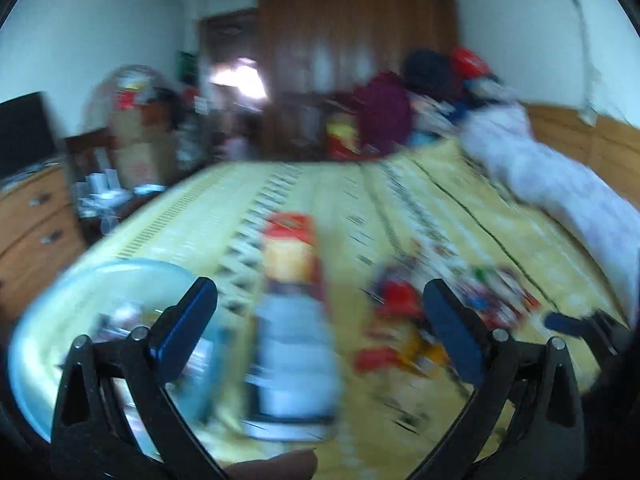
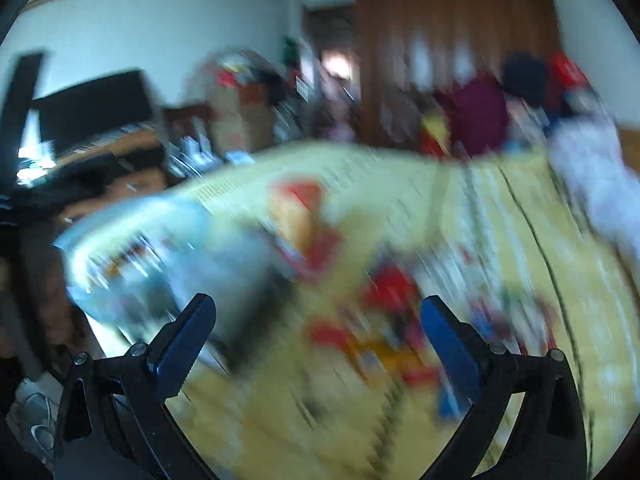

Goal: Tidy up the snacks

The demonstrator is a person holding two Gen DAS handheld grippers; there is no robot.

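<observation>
Left wrist view: the left gripper (image 1: 320, 312) gapes released above the blurred snack box (image 1: 294, 312), which lies between its fingers.

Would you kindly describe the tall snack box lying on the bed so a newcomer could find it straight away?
Start at the bed with the yellow patterned mat. Near its front edge, left of the middle, sits a clear light-blue bowl, and just right of it lies the long snack box. It is the one straight-sided carton, red and orange at its far end and pale at its near end, unlike the crumpled small wrappers further right.
</observation>
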